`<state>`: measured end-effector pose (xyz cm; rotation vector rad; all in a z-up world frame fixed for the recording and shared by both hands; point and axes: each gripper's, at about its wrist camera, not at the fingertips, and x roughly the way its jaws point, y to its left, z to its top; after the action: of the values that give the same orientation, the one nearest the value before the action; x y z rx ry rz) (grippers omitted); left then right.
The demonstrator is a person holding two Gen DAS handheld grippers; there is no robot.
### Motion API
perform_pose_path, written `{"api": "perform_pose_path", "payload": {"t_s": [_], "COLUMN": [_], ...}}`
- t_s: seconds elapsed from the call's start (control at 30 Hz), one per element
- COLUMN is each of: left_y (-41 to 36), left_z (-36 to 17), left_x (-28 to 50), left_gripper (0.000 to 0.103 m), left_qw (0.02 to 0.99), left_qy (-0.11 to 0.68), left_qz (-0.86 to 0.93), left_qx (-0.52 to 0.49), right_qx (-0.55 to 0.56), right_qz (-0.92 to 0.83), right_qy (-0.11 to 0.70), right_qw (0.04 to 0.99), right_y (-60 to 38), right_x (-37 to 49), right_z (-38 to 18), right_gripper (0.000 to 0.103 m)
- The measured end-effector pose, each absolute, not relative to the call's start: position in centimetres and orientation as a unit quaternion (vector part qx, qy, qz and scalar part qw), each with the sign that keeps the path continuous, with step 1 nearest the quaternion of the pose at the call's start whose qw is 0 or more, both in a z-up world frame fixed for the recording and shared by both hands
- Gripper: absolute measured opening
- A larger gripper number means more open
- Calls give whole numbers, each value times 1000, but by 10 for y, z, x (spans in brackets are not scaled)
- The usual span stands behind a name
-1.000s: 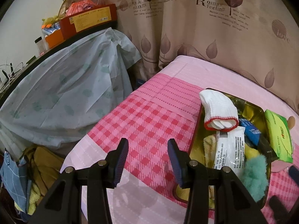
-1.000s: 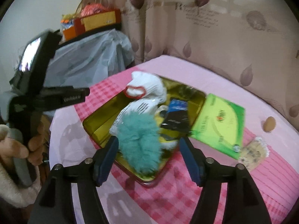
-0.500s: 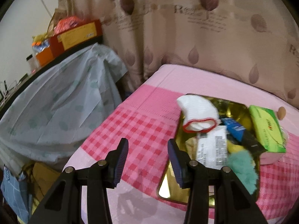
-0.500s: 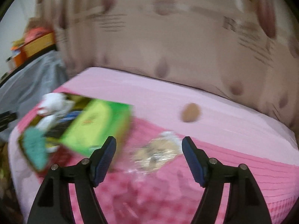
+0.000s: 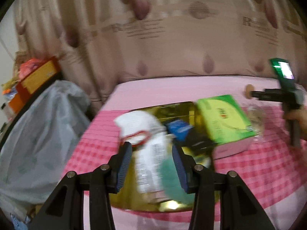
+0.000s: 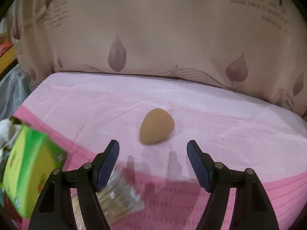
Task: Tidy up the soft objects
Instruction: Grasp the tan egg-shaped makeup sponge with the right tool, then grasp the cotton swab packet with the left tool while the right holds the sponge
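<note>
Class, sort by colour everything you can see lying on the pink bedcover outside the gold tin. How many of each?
Green: 1, the tissue pack
Tan: 1, the egg-shaped sponge
Clear: 1, the crinkly packet
Total: 3

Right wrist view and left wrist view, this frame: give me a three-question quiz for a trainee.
1. True or false: the tan egg-shaped sponge lies inside the gold tray.
2. Multiple choice: in the right wrist view, what shows between the right gripper fingers? A) only pink cloth B) the green tissue pack C) a white glove
3. Fill in: the left gripper hangs over the gold ____.

Key: 1 false, it lies apart on the pink cloth. 2 A; the sponge sits just beyond the fingertips. 3 tray.
</note>
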<state>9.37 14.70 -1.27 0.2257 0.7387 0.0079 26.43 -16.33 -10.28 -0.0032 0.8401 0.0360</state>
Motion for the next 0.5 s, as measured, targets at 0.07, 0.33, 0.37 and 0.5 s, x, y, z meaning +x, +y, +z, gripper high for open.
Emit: {"api": "perform_pose_path", "payload": {"t_s": [0.07,0.33,0.37,0.5], "left_y": [128,61,56,35], "left_z": [-12,-17,-18,-20], "left_x": [99,122,124,135], "left_gripper": [45,45,45,45], "left_qw": [926,917,915,911], "left_qy": [359,364,365,372], "left_qz": [-18,-78,-81,-102], "left_qx": [116,145,149,148], "right_qx": [7,5,9,5], "right_qz": [15,49,51,58], "right_qy": [411,435,432,417], "right_qw": [911,899,900,907], "right_y": [-169,-173,-175,-181], "right_x": [278,309,307,290], "right_z": [-109,-130,-129,-121], "right_gripper": [70,44,43,42]}}
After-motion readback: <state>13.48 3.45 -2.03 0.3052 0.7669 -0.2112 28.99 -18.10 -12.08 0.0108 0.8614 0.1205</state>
